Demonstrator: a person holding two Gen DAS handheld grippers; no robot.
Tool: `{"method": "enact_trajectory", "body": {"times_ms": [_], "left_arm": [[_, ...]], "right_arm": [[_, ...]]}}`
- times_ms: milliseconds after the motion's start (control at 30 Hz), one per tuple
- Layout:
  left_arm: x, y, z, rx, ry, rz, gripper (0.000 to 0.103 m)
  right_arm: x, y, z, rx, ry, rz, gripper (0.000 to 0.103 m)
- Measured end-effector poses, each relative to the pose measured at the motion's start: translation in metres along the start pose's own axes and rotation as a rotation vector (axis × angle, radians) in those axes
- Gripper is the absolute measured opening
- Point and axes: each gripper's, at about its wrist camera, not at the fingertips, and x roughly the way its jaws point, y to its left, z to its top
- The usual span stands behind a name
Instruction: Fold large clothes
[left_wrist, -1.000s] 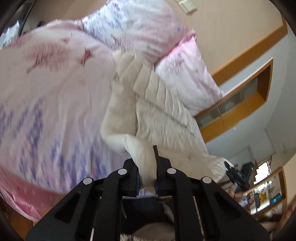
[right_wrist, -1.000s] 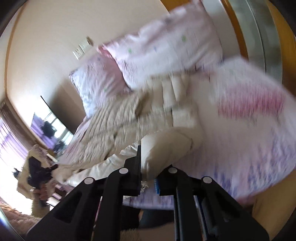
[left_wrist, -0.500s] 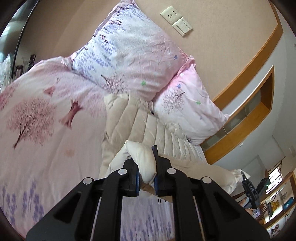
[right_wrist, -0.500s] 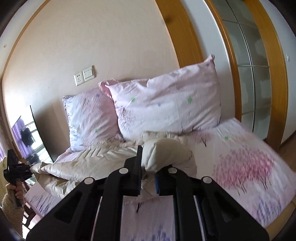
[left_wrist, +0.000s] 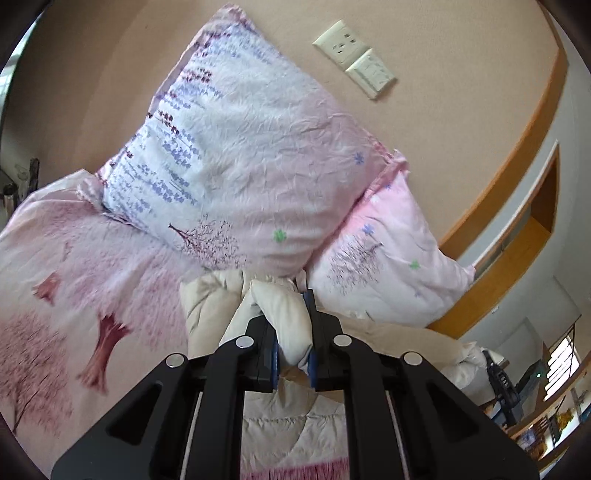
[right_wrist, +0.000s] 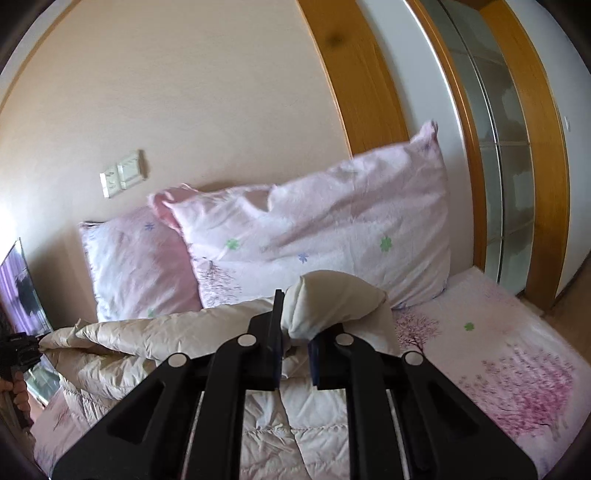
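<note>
A cream quilted down jacket (left_wrist: 207, 306) lies across the bed below the pillows. In the left wrist view my left gripper (left_wrist: 291, 325) is shut on a puffy fold of it, lifted off the bed. In the right wrist view my right gripper (right_wrist: 295, 328) is shut on another bulging corner of the jacket (right_wrist: 332, 299), also raised. The jacket's edge (right_wrist: 166, 339) stretches between them, over quilted panels underneath. Each view shows the other gripper small at the far end, the right gripper (left_wrist: 502, 384) and the left gripper (right_wrist: 14, 350). A hand (right_wrist: 18, 398) holds the left one.
The bed cover (left_wrist: 74, 295) is pink with a tree print. Two pillows (right_wrist: 332, 240) (right_wrist: 136, 266) lean on the beige wall close ahead. Wall sockets (left_wrist: 354, 59) sit above them. A wood-framed glass door (right_wrist: 517, 166) stands to the right of the bed.
Both grippers have risen and travelled toward the pillows, carrying the jacket's edge with them. The pillows and wall now fill both views. Both grips are unchanged.
</note>
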Motion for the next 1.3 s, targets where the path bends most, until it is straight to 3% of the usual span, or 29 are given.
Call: {"method": "enact_trajectory", "body": {"times_ms": [267,467,633,667,733,800,900,967,1067,1167,1300], "left_arm": [[0.083,0.046,0.003,-0.127,0.096,0.063,0.010],[0.111,0.076,-0.002,-0.250,0.141,0.042,0.010],[0.123,0.084,-0.001,-0.283,0.161,0.038,0.013],[0.126,0.085,-0.001,-0.288,0.166,0.038,0.017],[0.131,0.086,0.001,-0.304,0.172,0.031,0.028],[0.134,0.087,0.002,-0.324,0.169,0.012,0.047],[0.130,0.086,0.006,-0.339,0.152,-0.026,0.062],[0.120,0.083,0.009,-0.321,0.135,-0.050,0.065],[0.102,0.083,0.015,-0.276,0.105,-0.023,0.067],[0.098,0.089,0.017,-0.257,0.123,0.062,0.067],[0.113,0.093,0.011,-0.235,0.218,0.119,0.067]], "right_arm": [[0.112,-0.014,-0.020,0.067,0.224,-0.068,0.012],[0.162,-0.029,-0.034,0.158,0.347,-0.076,0.014],[0.188,-0.040,-0.039,0.241,0.401,-0.077,0.020],[0.194,-0.043,-0.041,0.265,0.416,-0.077,0.023],[0.209,-0.050,-0.044,0.327,0.455,-0.059,0.047],[0.220,-0.055,-0.046,0.385,0.479,-0.031,0.061],[0.222,-0.066,-0.045,0.468,0.454,0.028,0.062],[0.209,-0.073,-0.040,0.470,0.406,0.058,0.062],[0.191,-0.080,-0.031,0.376,0.372,-0.024,0.062],[0.192,-0.089,-0.033,0.339,0.433,-0.095,0.062],[0.207,-0.101,-0.044,0.360,0.525,-0.082,0.059]]}}
